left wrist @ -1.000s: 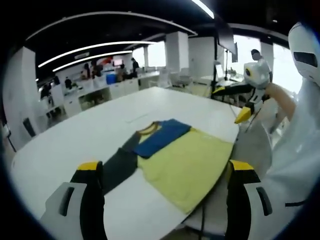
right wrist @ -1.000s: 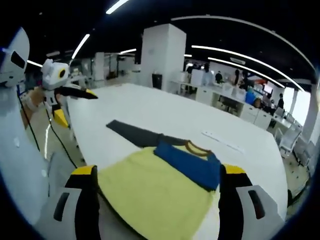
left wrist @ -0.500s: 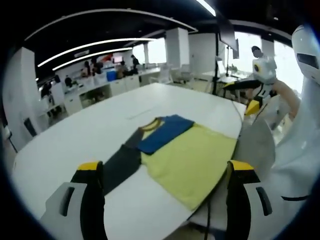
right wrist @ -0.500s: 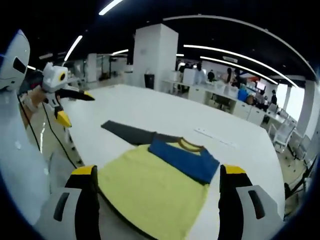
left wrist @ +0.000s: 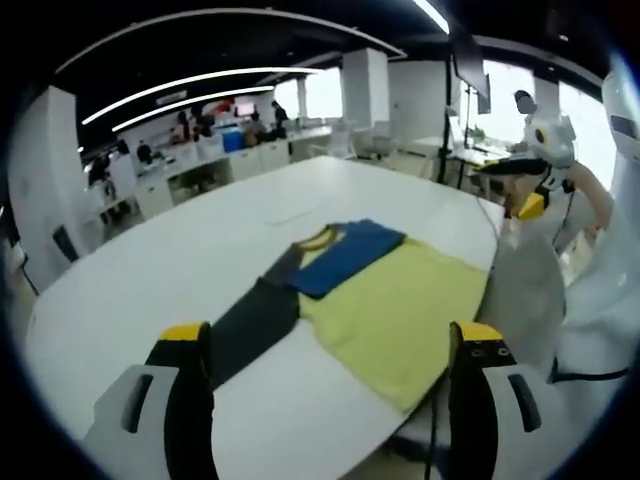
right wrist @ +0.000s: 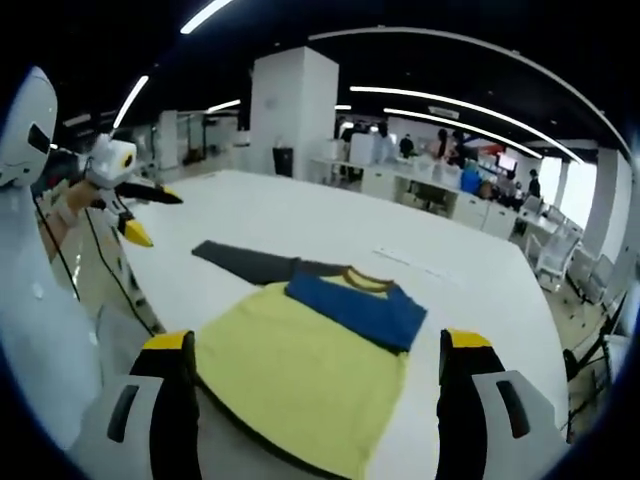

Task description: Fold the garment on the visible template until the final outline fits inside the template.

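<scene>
Both the left gripper [left wrist: 330, 365] and right gripper [right wrist: 315, 370] hang above the white table [right wrist: 300, 215], jaws spread, gripping nothing. The yellow shirt [right wrist: 300, 350] lies flat near the table edge; 1 blue sleeve [right wrist: 350, 310] is folded in, 1 dark sleeve [left wrist: 250, 320] still out. We judge a careless pinch could drag the hem off the edge.

A big white table [left wrist: 150, 270] carries the things. A yellow shirt [right wrist: 300, 375] lies flat near its edge. One blue sleeve [right wrist: 350, 308] is folded over it, one dark sleeve [right wrist: 245, 263] stretched out.

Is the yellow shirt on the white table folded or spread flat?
Partly folded: the yellow shirt has its blue sleeve laid over the chest; the dark grey sleeve lies stretched out.
</scene>
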`<control>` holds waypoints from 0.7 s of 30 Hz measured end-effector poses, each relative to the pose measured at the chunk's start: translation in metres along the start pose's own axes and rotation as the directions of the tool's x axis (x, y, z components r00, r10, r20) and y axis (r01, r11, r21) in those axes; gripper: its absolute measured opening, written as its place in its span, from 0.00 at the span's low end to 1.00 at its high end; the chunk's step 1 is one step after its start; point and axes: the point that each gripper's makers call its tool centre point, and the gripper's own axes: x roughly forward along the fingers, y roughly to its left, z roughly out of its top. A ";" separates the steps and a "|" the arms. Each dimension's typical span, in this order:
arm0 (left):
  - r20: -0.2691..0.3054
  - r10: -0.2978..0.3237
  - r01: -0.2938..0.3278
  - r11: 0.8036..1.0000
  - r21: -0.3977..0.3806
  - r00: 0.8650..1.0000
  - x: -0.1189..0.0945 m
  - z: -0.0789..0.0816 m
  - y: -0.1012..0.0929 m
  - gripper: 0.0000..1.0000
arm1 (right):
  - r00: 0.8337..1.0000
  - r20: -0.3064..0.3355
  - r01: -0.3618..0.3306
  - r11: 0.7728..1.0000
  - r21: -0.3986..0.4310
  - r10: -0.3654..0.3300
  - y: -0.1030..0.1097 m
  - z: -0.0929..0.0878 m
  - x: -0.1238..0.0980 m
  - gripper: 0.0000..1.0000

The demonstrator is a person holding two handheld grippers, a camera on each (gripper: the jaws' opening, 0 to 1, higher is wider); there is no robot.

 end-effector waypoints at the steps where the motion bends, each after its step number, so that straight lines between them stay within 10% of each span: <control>1: -0.002 0.002 -0.002 1.000 -0.001 1.000 0.000 -0.001 0.002 0.93 | 1.000 0.000 0.000 1.000 0.001 0.000 0.000 0.000 0.000 1.00; 21: -0.024 0.021 -0.023 0.997 -0.072 0.999 0.011 -0.030 0.046 0.64 | 1.000 -0.008 0.017 1.000 0.020 -0.017 -0.003 -0.008 -0.006 1.00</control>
